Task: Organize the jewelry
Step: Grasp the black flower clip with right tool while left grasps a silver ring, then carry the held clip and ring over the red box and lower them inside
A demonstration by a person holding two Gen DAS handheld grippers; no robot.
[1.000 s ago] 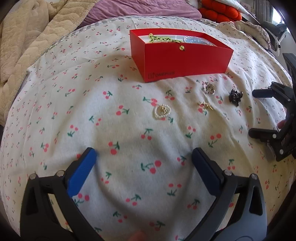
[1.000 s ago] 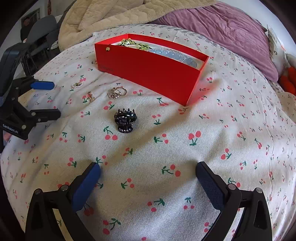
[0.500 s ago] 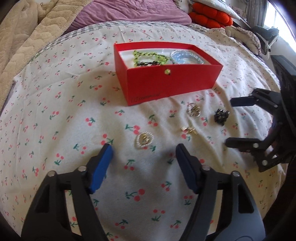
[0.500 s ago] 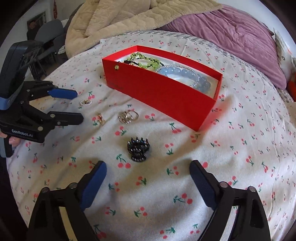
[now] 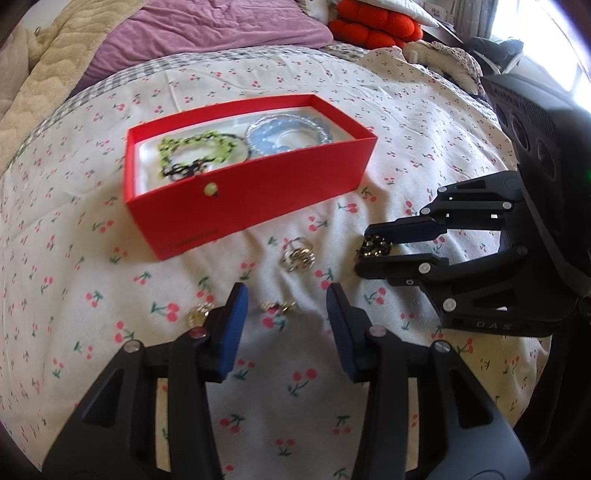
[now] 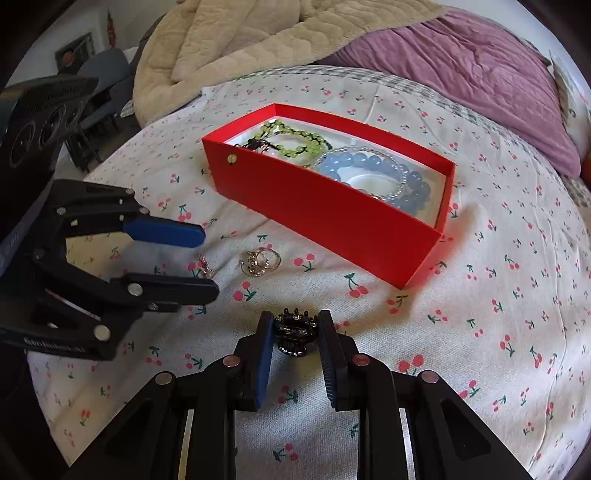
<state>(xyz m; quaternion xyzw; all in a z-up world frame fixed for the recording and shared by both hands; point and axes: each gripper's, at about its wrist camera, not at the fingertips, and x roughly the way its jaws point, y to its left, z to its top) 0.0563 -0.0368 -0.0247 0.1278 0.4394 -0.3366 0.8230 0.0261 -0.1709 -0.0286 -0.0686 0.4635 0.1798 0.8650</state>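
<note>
A red box (image 5: 258, 199) on the cherry-print bedspread holds a green bead bracelet (image 5: 195, 147) and a blue bead bracelet (image 6: 376, 173). In front of it lie linked rings (image 5: 297, 254), a small gold earring (image 5: 277, 306) and a pearl-rimmed piece (image 5: 197, 314). My left gripper (image 5: 284, 314) is closing, with the gold earring between its fingers but untouched. My right gripper (image 6: 295, 339) is closing too, and its pads press on a black hair claw (image 6: 293, 330). The right wrist view also shows the left gripper (image 6: 210, 262) around the earring (image 6: 205, 266), beside the rings (image 6: 260, 262).
A beige quilted blanket (image 6: 258, 37) and a purple duvet (image 6: 461, 74) lie behind the box. Orange-red cushions (image 5: 373, 26) sit at the far right of the bed. A grey chair (image 6: 103, 81) stands past the bed's left edge.
Both grippers moved forward to the jewelry and narrowed their jaws. The right one closed around the black hair claw. The left one came over the gold earring, leaving the pearl-rimmed piece outside its left finger.
</note>
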